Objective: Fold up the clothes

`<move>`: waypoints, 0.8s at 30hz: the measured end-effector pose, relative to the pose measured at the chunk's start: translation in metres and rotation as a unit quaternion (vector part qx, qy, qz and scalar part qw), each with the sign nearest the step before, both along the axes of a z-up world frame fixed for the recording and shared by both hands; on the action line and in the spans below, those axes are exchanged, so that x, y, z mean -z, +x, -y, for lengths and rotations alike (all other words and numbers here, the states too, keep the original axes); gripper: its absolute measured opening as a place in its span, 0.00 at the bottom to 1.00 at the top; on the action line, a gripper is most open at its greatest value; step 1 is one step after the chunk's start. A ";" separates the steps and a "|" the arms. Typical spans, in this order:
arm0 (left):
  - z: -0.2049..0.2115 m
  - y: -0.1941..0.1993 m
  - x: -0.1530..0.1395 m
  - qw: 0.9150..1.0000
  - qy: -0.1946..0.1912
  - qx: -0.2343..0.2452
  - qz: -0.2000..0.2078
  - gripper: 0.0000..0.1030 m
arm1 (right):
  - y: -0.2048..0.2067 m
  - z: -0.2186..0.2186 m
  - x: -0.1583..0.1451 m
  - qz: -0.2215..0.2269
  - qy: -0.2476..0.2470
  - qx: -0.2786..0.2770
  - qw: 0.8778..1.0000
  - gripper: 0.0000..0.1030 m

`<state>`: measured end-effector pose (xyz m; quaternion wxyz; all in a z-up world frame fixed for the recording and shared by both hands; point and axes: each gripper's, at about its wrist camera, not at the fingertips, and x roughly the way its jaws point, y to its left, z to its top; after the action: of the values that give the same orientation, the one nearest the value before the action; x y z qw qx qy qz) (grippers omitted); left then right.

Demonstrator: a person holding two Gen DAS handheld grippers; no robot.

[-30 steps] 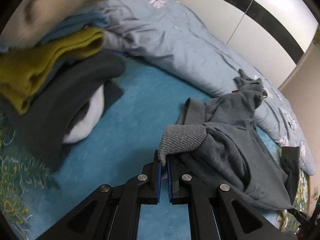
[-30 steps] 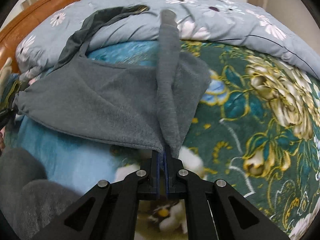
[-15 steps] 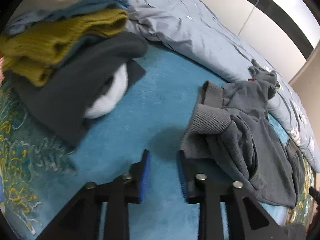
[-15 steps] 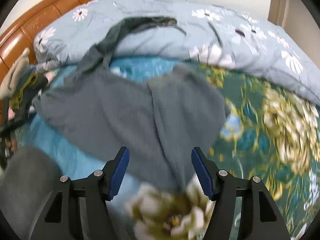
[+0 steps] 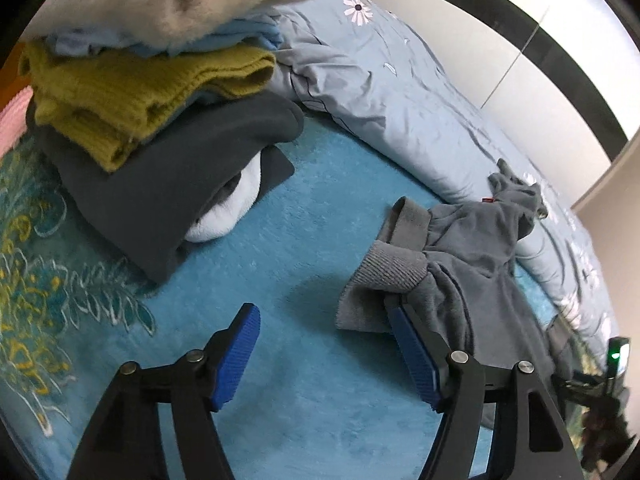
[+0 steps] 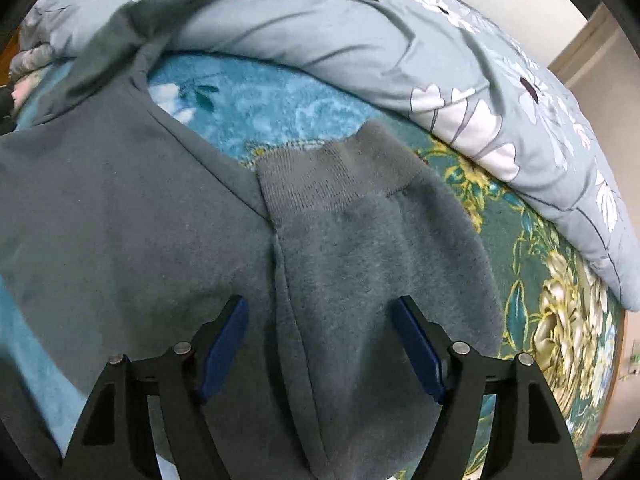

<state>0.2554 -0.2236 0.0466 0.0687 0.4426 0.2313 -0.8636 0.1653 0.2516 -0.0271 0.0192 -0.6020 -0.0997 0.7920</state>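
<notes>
The left hand-held gripper [image 5: 326, 344] is spread wide over the blue blanket [image 5: 304, 240], its right finger touching the ribbed cuff [image 5: 390, 270] of the grey hoodie [image 5: 480, 264] at right of frame. The right hand-held gripper [image 6: 320, 344], also spread, hovers over the hoodie's folded sleeve [image 6: 360, 264]. A stack of folded clothes [image 5: 160, 120] fills the upper left.

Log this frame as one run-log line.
task: fold clothes | left tongs: open | right tongs: open | grey sweatshirt: lying on bed, ungripped | folded stack: beside it
</notes>
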 end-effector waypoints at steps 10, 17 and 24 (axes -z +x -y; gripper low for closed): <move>0.006 0.009 0.004 0.999 0.044 -0.018 0.006 0.71 | 0.014 -0.033 -0.011 -0.006 -0.009 0.076 0.997 0.11; -0.004 0.010 -0.003 0.999 0.045 -0.007 0.005 0.71 | 0.050 -0.079 -0.052 -0.072 -0.063 0.142 0.985 0.08; -0.016 0.005 -0.007 0.998 0.065 0.005 0.004 0.71 | 0.144 -0.162 -0.069 -0.165 -0.125 0.279 0.938 0.08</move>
<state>0.2606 -0.2077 0.0536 0.0366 0.4510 0.2841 -0.8453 0.3093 0.4132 0.0423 0.1802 -0.4639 0.1766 0.8492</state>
